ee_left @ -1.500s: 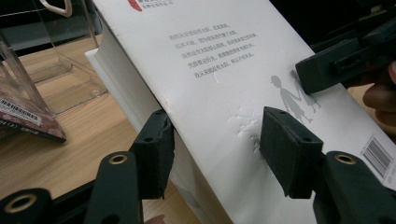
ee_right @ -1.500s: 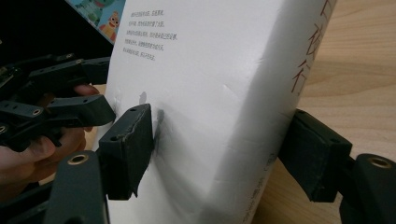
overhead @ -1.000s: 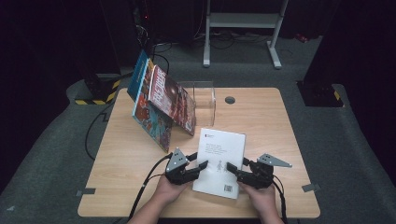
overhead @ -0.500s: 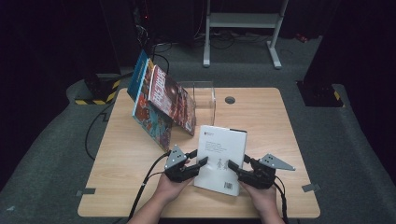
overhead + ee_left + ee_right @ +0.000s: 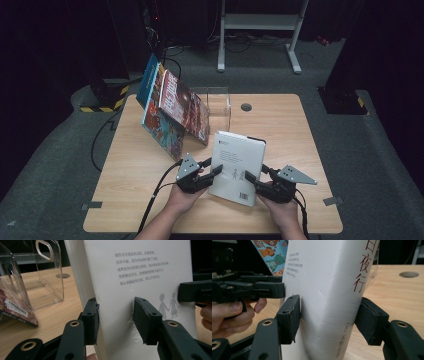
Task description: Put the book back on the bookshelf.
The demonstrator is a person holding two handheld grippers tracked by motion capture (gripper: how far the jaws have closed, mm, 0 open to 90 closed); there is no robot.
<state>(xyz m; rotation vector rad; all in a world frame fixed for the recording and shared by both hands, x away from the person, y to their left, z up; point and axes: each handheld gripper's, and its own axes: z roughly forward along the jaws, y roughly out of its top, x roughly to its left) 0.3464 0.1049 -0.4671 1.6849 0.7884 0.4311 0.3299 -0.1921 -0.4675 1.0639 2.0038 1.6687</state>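
Observation:
A thick white book [image 5: 237, 160] with Chinese text on its cover stands tilted up off the wooden table [image 5: 305, 145], near the front edge. My left gripper [image 5: 212, 167] holds its left edge. In the left gripper view the two pads straddle the book [image 5: 140, 272] and dent its cover, and this gripper [image 5: 116, 307] has just been closing further on it. My right gripper [image 5: 256, 177] clamps the spine side. In the right gripper view both jaws of this gripper [image 5: 329, 307] press the book [image 5: 329, 272] across its spine, and they too have just been closing.
Several colourful books [image 5: 172, 107] lean together at the table's back left. A clear plastic holder [image 5: 217, 105] stands beside them, just behind the white book. A round cable hole [image 5: 246, 107] is in the tabletop. A metal stand [image 5: 260, 25] sits on the floor beyond.
The white book's far end has risen off the table, so it stands steeper. Both grippers stay at its lower corners with their jaws drawn tighter on it.

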